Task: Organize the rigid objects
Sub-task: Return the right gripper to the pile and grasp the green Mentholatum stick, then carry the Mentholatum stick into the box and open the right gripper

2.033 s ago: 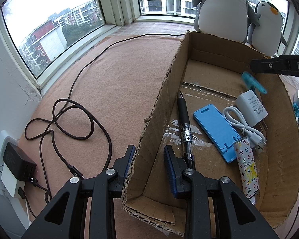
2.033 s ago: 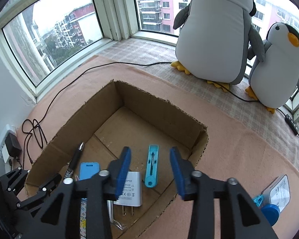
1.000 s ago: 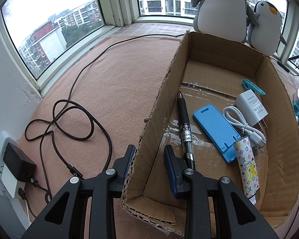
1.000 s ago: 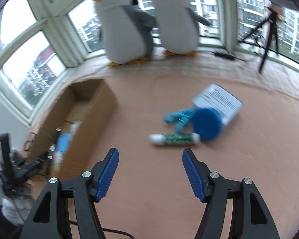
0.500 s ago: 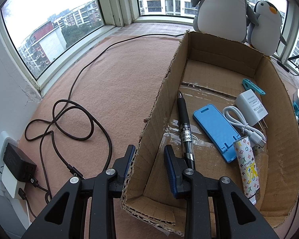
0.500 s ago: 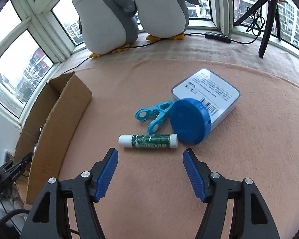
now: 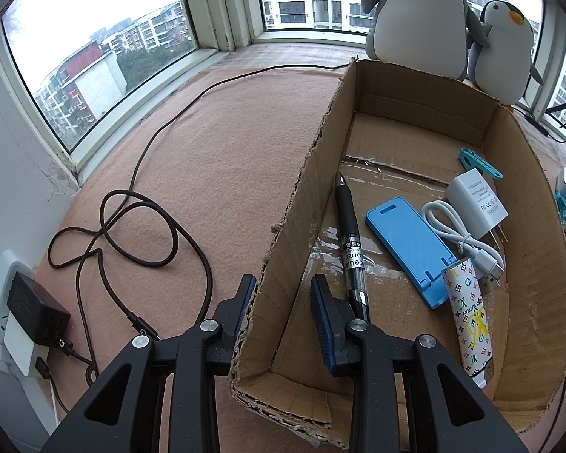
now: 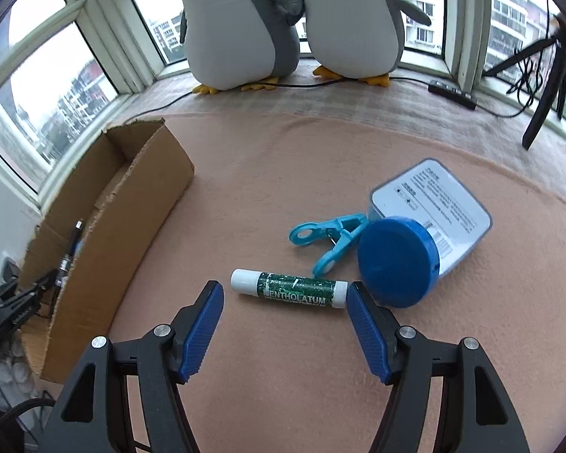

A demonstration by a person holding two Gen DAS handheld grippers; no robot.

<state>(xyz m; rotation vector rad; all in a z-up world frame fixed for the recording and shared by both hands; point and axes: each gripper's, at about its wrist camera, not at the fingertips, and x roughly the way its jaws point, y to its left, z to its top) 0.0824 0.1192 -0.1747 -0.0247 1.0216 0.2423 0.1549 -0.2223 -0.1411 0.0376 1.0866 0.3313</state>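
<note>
Left claw [image 7: 283, 294] is clamped on the near side wall of the cardboard box [image 7: 294, 204], one pad outside, one inside beside the black pen [image 7: 351, 241]. Right claw [image 8: 285, 324] hangs spread wide and empty just short of the lip balm stick [image 8: 288, 288]. Beyond lie a teal clip [image 8: 326, 238], blue round lid [image 8: 398, 262] and clear case [image 8: 434, 192].

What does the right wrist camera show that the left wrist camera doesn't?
Only the right wrist view shows the green lip balm stick ahead of the open right gripper, beside a teal clip on the mat. Only the left wrist view shows the box's contents: blue phone stand, white charger, white cable. Both show the cardboard box, clamped by the left gripper, and the black pen.
</note>
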